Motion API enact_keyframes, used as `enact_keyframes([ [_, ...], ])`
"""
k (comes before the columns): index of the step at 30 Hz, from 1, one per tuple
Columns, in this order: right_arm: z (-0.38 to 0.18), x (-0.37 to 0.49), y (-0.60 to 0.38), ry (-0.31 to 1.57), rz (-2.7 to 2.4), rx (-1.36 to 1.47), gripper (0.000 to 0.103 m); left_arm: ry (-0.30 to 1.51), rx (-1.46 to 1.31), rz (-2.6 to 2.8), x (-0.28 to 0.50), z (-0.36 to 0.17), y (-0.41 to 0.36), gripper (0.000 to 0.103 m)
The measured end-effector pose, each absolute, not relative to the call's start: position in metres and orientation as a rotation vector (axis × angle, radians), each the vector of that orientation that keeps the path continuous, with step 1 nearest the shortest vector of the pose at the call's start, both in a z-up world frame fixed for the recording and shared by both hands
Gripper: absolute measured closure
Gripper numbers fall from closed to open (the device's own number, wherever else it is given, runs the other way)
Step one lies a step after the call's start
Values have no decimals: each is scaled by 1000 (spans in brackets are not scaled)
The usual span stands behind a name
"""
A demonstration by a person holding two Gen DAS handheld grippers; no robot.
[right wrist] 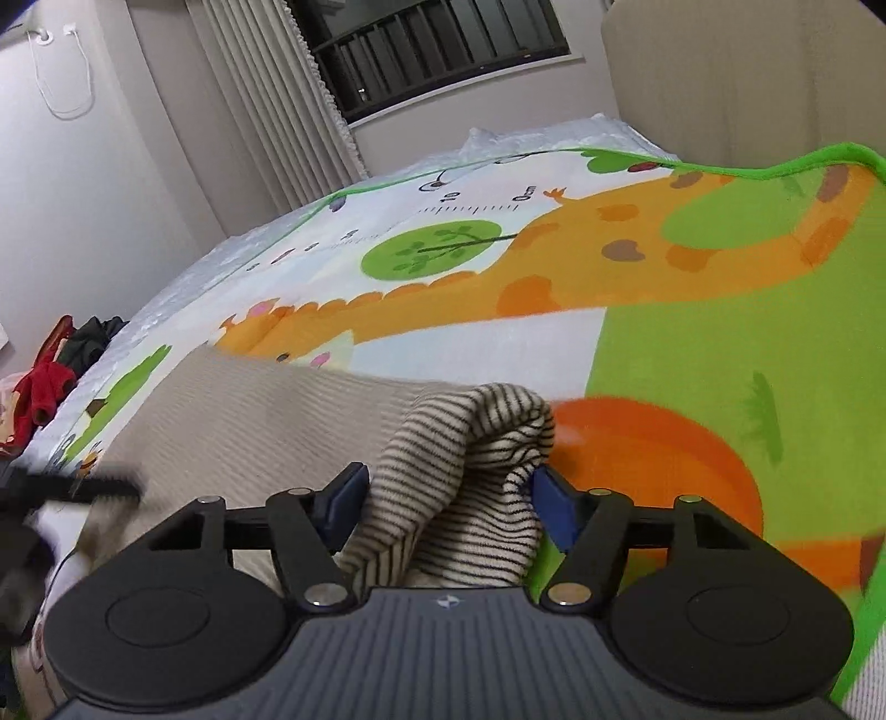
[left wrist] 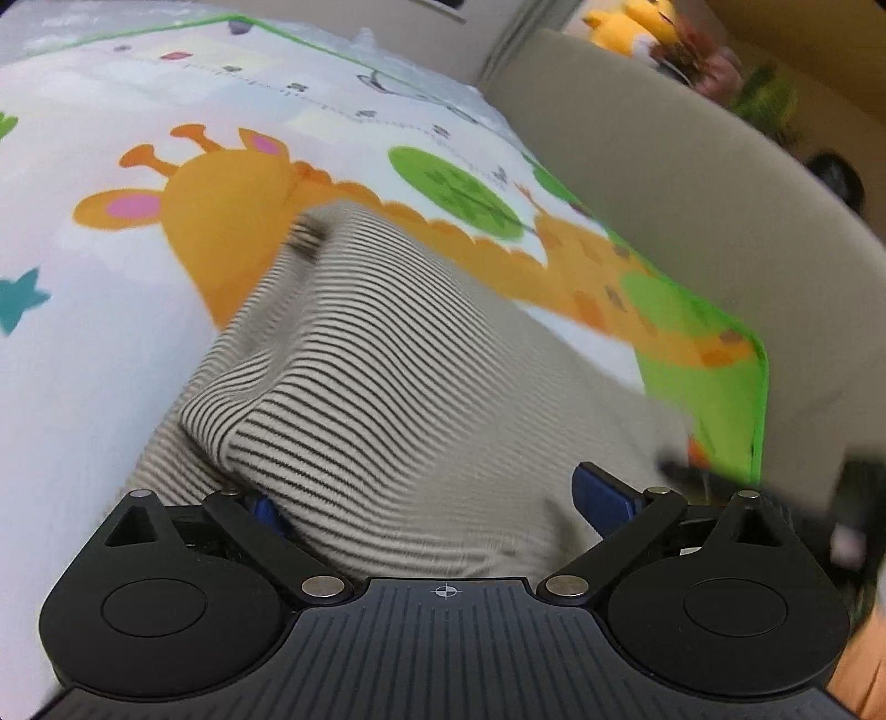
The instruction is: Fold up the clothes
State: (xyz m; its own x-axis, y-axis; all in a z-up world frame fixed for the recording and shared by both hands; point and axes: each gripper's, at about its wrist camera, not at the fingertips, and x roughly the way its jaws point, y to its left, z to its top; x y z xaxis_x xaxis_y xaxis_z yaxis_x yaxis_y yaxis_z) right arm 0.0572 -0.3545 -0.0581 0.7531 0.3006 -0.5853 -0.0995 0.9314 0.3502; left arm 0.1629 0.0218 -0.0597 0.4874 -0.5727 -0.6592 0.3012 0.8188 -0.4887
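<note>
A cream garment with thin dark stripes (left wrist: 354, 354) lies on a giraffe-print blanket (left wrist: 99, 387) on a bed. In the left wrist view my left gripper (left wrist: 437, 498) has its blue pads wide apart with a bunched fold of the garment between them; the left pad is partly hidden by cloth. In the right wrist view my right gripper (right wrist: 448, 504) also has a bunched striped fold (right wrist: 470, 459) between its blue pads, which stand apart at its sides. The rest of the garment (right wrist: 266, 421) spreads flat to the left. The other gripper shows blurred at each view's edge.
A beige headboard (left wrist: 692, 183) runs along the bed's right side, with plush toys (left wrist: 637, 22) behind it. In the right wrist view a wall, vertical blinds (right wrist: 266, 99) and a window stand beyond the bed, and a heap of red and dark clothes (right wrist: 55, 371) lies at the left edge.
</note>
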Motion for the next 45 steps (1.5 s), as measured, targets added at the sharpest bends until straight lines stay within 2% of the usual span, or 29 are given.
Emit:
enact_keyframes([
  [10, -54, 14, -296, 707, 318, 219, 34, 849, -397, -502, 243, -64, 32, 3],
  [13, -54, 4, -273, 709, 355, 173, 27, 831, -392, -502, 242, -63, 35, 3],
  [20, -30, -4, -288, 634, 316, 142, 24, 756, -277, -508, 197, -33, 51, 1],
  [25, -4, 0, -310, 516, 258, 108, 23, 844, -365, -584, 157, -37, 63, 1],
  [31, -31, 41, -309, 586, 262, 138, 23, 970, -450, -645, 139, -62, 56, 1],
  [36, -58, 45, -297, 655, 302, 180, 25, 978, -428, -646, 151, -67, 45, 1],
  [45, -58, 18, -282, 655, 341, 166, 25, 964, -468, -667, 195, -75, 32, 1],
])
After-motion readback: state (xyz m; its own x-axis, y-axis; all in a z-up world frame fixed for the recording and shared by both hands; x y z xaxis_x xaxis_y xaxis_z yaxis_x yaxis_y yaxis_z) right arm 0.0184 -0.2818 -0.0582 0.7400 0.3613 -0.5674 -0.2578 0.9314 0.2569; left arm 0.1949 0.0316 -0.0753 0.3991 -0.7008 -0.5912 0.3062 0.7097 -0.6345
